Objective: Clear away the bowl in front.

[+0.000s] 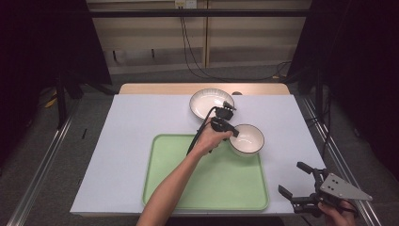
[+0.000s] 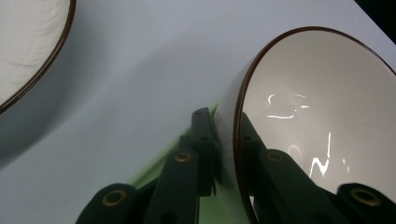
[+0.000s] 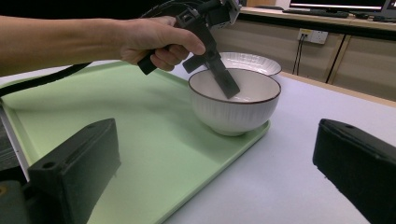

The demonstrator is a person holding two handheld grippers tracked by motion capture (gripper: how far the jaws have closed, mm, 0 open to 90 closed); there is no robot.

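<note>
A white ribbed bowl (image 1: 248,139) (image 3: 233,112) with a dark brown rim is at the far right corner of the green tray (image 1: 207,188) (image 3: 70,107). Its foot looks to be down on the tray just inside the raised edge. My left gripper (image 1: 234,133) (image 2: 224,135) is shut on the bowl's near wall, one jaw inside and one outside, and the bowl (image 2: 317,93) is empty. My right gripper (image 1: 291,178) (image 3: 219,140) stands open near the table's front right corner, with nothing between its jaws.
A shallow white plate (image 1: 209,101) (image 2: 23,46) (image 3: 252,61) with a dark rim lies on the white table cover (image 1: 131,132) just behind the bowl. A wooden table edge (image 1: 155,88) runs along the back. Cables hang down the far wall.
</note>
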